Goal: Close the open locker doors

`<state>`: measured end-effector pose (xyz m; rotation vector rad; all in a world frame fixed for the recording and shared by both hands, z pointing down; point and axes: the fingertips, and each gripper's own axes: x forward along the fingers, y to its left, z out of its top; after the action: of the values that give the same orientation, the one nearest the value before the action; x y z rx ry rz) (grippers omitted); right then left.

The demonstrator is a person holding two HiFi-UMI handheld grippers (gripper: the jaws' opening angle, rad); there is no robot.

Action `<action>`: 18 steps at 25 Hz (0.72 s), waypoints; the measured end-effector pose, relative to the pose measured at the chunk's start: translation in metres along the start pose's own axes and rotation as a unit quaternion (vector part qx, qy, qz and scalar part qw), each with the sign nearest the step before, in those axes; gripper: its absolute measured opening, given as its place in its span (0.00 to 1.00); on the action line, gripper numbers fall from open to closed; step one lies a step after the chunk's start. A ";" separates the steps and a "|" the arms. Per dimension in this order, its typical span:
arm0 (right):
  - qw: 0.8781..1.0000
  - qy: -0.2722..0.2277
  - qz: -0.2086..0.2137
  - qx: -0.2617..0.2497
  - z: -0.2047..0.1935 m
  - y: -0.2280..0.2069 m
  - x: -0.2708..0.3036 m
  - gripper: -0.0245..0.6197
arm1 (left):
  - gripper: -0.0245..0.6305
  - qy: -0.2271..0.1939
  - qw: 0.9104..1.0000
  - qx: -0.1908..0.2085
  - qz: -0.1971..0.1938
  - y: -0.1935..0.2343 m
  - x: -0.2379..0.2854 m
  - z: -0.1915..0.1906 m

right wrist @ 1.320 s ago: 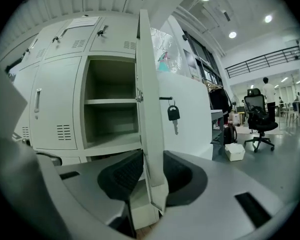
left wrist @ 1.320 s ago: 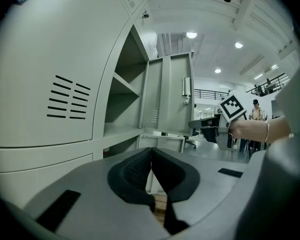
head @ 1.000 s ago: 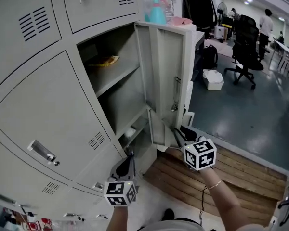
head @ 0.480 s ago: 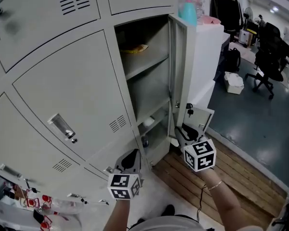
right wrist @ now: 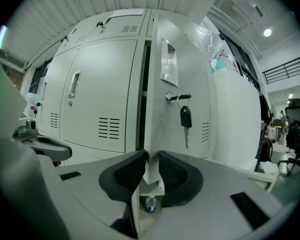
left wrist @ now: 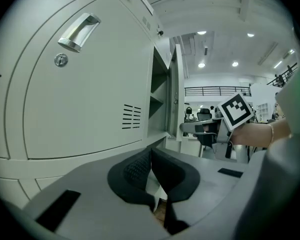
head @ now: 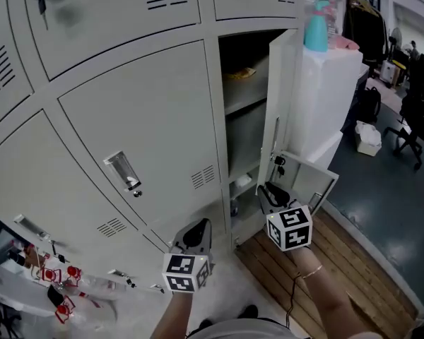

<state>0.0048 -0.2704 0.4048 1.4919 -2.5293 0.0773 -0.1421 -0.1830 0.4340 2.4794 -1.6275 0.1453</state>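
In the grey locker bank's right column, the tall upper door [head: 284, 83] stands partly open, showing shelves. My right gripper [head: 268, 191] is shut on that door's free edge near its lower corner. In the right gripper view the door [right wrist: 195, 84] has its edge between the jaws of my right gripper [right wrist: 152, 164], which have just been closing on it. A key [right wrist: 185, 118] hangs from the lock. Below, a smaller lower door [head: 307, 182] juts out open. My left gripper [head: 196, 233] hangs low before closed lockers, shut and empty [left wrist: 151, 159].
A white cabinet [head: 325, 97] with a teal spray bottle [head: 316, 27] stands right of the lockers. A wooden platform [head: 339, 274] lies underfoot. A small bottle [right wrist: 150, 204] sits in the lower compartment. An office chair [head: 420, 111] and a white box [head: 368, 138] stand farther right.
The upper door has swung from wide open toward the lockers, with my right gripper staying at its edge. The view has turned to face the lockers more squarely. My left gripper stays low.
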 end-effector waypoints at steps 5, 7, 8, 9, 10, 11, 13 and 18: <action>1.000 0.006 0.019 -0.009 0.004 0.012 0.022 0.18 | 0.07 0.002 1.000 0.001 0.021 0.012 -0.011 0.000; 1.000 0.007 0.023 -0.012 0.006 0.017 0.030 0.18 | 0.07 0.002 1.000 0.001 0.027 0.016 -0.015 0.001; 1.000 0.007 0.025 -0.014 0.007 0.019 0.034 0.18 | 0.07 0.002 1.000 0.001 0.030 0.018 -0.016 0.001; 0.999 0.007 0.027 -0.015 0.008 0.021 0.038 0.18 | 0.07 0.002 0.999 0.001 0.033 0.019 -0.018 0.002; 0.999 0.007 0.030 -0.017 0.010 0.023 0.043 0.18 | 0.07 0.001 0.999 0.002 0.036 0.021 -0.019 0.002; 0.999 0.007 0.032 -0.020 0.010 0.025 0.047 0.18 | 0.07 0.000 0.999 0.003 0.039 0.023 -0.020 0.001; 0.999 0.008 0.037 -0.025 0.012 0.028 0.055 0.18 | 0.07 -0.001 0.999 0.005 0.046 0.026 -0.022 -0.001; 0.998 0.011 0.049 -0.031 0.014 0.034 0.072 0.17 | 0.07 0.004 0.998 0.001 0.057 0.031 -0.025 -0.007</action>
<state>-0.0607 -0.3181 0.4072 1.3363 -2.5628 0.0294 -0.1803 -0.1714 0.4392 2.3849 -1.7658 0.1713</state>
